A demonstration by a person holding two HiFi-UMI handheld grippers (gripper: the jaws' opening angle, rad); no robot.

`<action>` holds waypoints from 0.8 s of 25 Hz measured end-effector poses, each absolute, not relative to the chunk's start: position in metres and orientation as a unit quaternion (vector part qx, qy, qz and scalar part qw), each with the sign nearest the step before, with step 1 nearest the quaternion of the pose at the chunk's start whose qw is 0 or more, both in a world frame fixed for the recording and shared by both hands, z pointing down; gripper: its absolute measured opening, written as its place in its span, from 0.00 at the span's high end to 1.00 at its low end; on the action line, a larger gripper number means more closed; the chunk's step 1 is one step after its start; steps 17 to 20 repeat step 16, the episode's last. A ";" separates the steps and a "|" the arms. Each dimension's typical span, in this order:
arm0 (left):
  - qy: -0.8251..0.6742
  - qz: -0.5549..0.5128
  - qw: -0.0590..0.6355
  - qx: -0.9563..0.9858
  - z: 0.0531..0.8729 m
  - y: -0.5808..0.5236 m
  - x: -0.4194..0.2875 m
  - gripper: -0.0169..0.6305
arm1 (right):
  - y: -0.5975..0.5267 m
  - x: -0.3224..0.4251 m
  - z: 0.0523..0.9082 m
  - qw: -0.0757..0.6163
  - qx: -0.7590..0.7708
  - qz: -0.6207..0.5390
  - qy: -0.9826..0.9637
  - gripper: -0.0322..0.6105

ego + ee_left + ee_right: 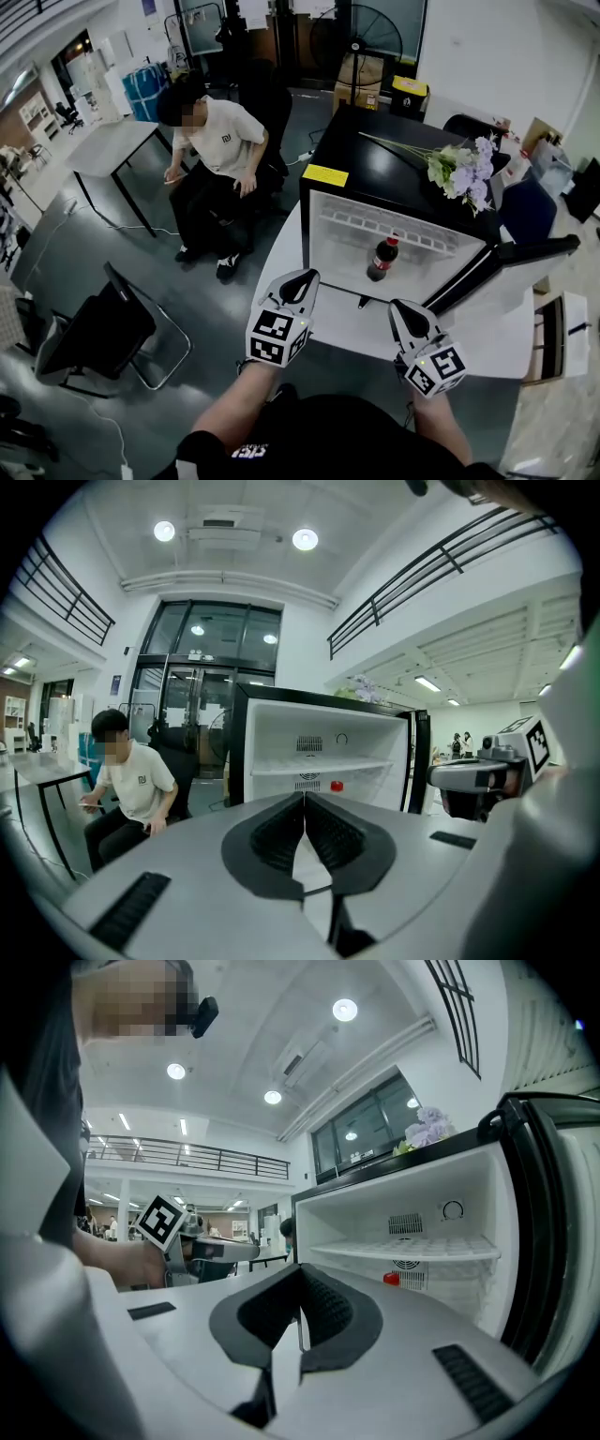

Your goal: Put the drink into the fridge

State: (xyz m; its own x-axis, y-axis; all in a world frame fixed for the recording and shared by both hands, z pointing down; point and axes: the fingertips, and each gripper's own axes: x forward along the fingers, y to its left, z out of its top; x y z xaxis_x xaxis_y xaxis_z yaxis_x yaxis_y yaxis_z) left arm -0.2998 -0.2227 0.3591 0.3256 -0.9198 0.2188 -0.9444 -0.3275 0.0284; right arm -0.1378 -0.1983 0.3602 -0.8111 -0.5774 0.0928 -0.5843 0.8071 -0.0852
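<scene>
The left claw (301, 278) and right claw (402, 310) are pinched shut, empty (nothing between jaws). Ahead of them the drink (382, 258) stands inside the fridge (349, 150); its door (525, 251) hangs open beyond the right claw. Closing probably remains: push the door's outer edge steadily. Only the head view shows the whole drink; the gripper views catch just its cap (336, 786).

A person (217, 141) in a white T-shirt sits beside a grey table (117, 148). A black folding chair (103, 333) stands on the floor near the white table (347, 328). A standing fan (356, 37) rises behind a cardboard box (359, 92); pale purple flowers (464, 169) lie at right
</scene>
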 end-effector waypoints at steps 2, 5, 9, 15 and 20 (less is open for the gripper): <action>-0.577 0.081 0.074 0.810 0.358 -0.220 -0.302 0.95 | -0.198 -0.142 0.358 0.030 0.302 0.053 -0.951 0.93; -0.582 0.082 0.076 0.806 0.359 -0.214 -0.307 0.94 | -0.195 -0.146 0.356 0.026 0.297 0.053 -0.953 0.93; -0.589 0.080 0.079 0.800 0.359 -0.208 -0.314 0.95 | -0.190 -0.149 0.356 0.023 0.294 0.055 -0.954 0.93; -0.587 0.077 0.076 0.802 0.355 -0.206 -0.311 0.95 | -0.182 -0.149 0.357 0.029 0.291 0.053 -0.955 0.93; -0.586 0.077 0.076 0.803 0.355 -0.205 -0.310 0.95 | -0.180 -0.149 0.357 0.030 0.290 0.053 -0.955 0.93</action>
